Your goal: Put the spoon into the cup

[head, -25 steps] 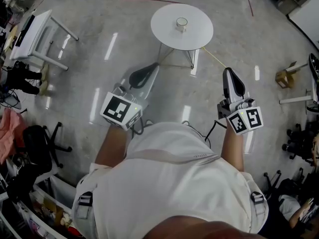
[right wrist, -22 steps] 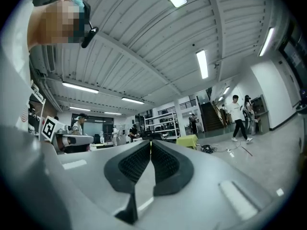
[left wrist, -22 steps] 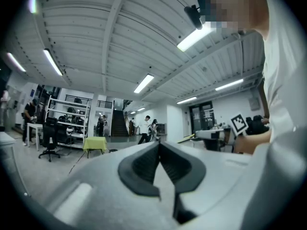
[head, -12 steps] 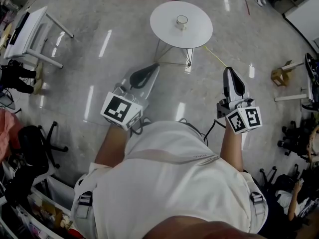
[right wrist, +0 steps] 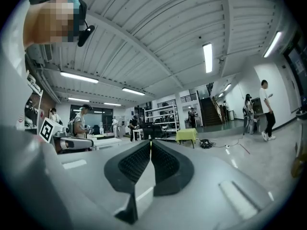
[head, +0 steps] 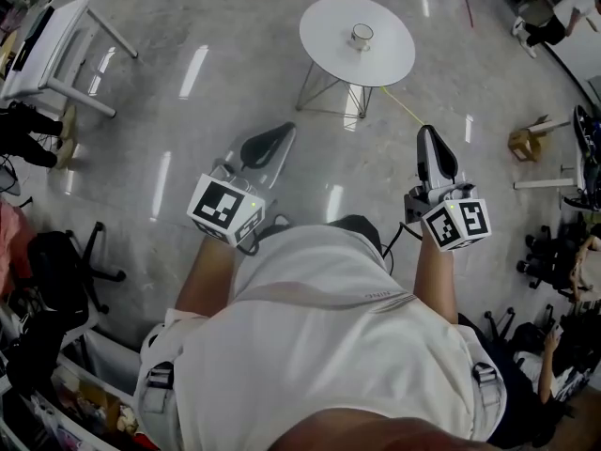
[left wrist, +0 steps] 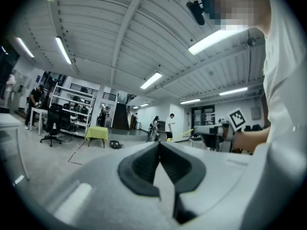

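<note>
Standing well back from the round white table (head: 324,45), the person holds both tools level out in front in the head view. The cup (head: 362,36) sits near the table's middle, well apart from either tool. No spoon can be made out at this range. The left tool (head: 275,134) and the right tool (head: 428,134) point roughly toward the table over the floor.

Along the left gripper view, the left tool (left wrist: 159,143) has its jaws pressed together with nothing between them. Only the hall beyond shows, neither cup nor spoon.

Along the right gripper view, the right tool (right wrist: 151,143) is likewise closed and empty.

The step in hand looks like getting within reach of the table. To do it well, come near enough that the cup fills a gripper view, find the spoon first, and spread the jaws before lowering onto its handle. The other tool can stand just beside the cup to steady it.
</note>
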Available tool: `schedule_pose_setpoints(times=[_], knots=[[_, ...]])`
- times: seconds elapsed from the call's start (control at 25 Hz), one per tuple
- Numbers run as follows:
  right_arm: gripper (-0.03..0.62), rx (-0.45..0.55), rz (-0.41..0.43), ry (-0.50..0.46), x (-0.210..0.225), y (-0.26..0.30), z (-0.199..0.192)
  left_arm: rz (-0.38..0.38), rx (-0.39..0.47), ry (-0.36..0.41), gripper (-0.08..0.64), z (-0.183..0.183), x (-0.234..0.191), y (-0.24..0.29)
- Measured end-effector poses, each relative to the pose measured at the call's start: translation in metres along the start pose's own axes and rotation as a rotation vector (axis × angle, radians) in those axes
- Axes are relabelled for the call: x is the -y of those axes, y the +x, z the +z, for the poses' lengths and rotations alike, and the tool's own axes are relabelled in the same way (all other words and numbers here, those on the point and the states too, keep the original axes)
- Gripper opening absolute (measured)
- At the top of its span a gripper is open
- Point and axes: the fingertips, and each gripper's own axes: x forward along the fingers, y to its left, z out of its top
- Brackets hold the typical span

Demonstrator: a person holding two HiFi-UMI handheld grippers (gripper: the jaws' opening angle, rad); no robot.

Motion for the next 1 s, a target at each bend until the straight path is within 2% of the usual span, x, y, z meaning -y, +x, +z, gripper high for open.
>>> schedule_pose_setpoints(times=[0.12, 0.36, 0.6, 0.8, 1.0], knots=[[0.012, -0.031, 0.010, -0.039, -0.006, 0.014, -0.002, -0.003, 0.008, -0.025, 0.002, -0.007, -0.009, -0.001], [0.012, -0.045, 0.024, -0.015, 0.013, 0.051, 0.001, 0.040, 0.015, -0.064, 0.002, -0.011, -0.037, 0.008], [0.012, -0.051, 0.112, 0.075, 0.048, 0.114, -0.008, 0.124, -0.018, -0.049, 0.002, -0.012, -0.073, 0.046], [0.012, 0.003, 0.146, 0.089, 0.113, 0.159, 0.009, 0.153, -0.015, -0.015, 0.002, 0.004, -0.093, 0.113], [0.012, 0.013, 0.120, 0.123, 0.202, 0.182, 0.016, 0.148, -0.018, -0.010, 0.002, 0.015, -0.093, 0.200]])
